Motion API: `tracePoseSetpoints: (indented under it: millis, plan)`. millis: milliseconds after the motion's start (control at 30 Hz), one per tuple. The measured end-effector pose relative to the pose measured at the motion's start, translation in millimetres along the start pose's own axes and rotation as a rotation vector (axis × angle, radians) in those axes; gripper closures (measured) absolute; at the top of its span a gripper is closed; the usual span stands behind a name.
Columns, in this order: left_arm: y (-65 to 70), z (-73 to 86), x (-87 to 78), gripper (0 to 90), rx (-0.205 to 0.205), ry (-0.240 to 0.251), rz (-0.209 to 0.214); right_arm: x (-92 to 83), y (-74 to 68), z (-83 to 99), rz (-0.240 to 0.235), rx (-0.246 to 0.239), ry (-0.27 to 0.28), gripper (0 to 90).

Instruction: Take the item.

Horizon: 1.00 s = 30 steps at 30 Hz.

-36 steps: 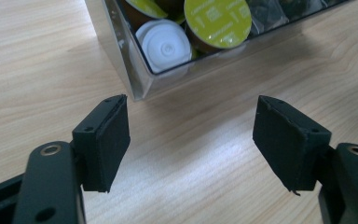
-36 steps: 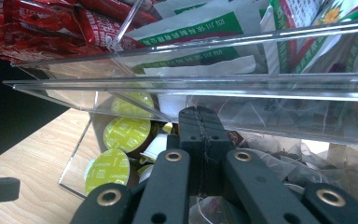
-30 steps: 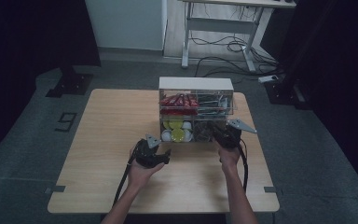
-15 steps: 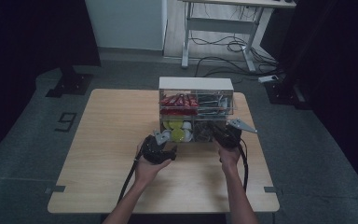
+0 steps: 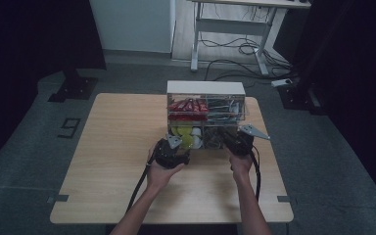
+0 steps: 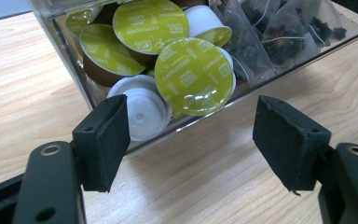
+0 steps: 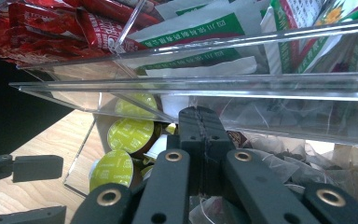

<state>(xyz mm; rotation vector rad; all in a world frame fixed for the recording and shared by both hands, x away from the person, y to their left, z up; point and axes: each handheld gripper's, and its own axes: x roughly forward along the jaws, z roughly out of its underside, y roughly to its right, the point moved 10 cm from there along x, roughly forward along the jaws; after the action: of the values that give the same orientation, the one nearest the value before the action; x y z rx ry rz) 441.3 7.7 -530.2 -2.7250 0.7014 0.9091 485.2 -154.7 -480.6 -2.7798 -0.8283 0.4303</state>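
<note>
On the wooden table [image 5: 117, 161] stands a clear organizer [image 5: 205, 115] — its lower left bin holds green-lidded coffee capsules [image 6: 193, 74]. The left gripper [image 6: 191, 135] sits just before them, jaws spread with nothing between. The right gripper [image 7: 199, 135] — jaws pressed together — reaches into the tea-bag [image 7: 265, 161] bin alongside.

"CAPPUCCINO" is printed on the green foil lids of the coffee capsules [image 6: 194, 76]; Chinese characters run along a green-and-white sachet [image 7: 200, 28].

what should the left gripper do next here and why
Probably ease the left gripper forward and close on the front green-lidded capsule. Its jaws stand open just short of the clear organizer, with that capsule lined up between them, nothing held.
</note>
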Motion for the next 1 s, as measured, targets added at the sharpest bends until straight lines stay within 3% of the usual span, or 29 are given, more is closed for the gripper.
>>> tracePoseSetpoints:
  millis: [567,1000]
  plan:
    - [0.9,-10.8,11.1,27.6,-0.012,0.023,-0.016,0.0,0.1,0.0,-0.006,0.002,-0.002,89.0]
    - [1.6,-14.1,19.2,26.3,-0.022,0.015,-0.024,-0.1,0.8,0.0,-0.005,0.003,-0.001,89.0]
